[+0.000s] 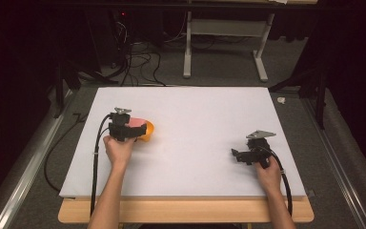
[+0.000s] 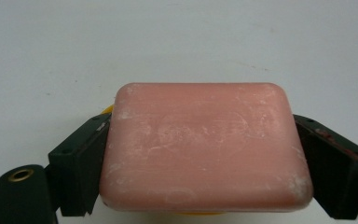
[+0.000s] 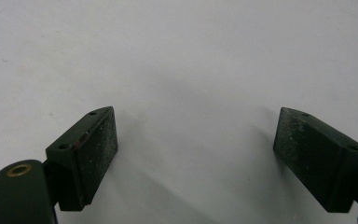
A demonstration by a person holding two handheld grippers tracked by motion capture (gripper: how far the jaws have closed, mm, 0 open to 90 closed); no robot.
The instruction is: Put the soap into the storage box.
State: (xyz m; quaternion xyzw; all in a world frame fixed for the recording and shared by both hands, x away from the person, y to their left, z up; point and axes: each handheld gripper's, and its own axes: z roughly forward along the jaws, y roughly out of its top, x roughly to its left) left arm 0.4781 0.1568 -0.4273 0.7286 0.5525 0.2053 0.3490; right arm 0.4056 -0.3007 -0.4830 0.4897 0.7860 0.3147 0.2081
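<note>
The right gripper (image 1: pixel 238 155) is resting near the table's (image 1: pixel 200 114) front right, jaws standing wide apart with nothing between them. Farther left, the left gripper (image 1: pixel 140 130) is clamping the pink soap bar (image 2: pixel 205 147) by its two short ends, directly above an orange dish (image 1: pixel 148 130). Judged step: placement. The next move calls for lowering squarely, then releasing.

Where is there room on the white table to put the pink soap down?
The widest bare patch of the white table lies between the left gripper and the right gripper. The far strip is bare too. It is crowded only at the left gripper, where the pink soap sits clamped over an orange dish.
</note>
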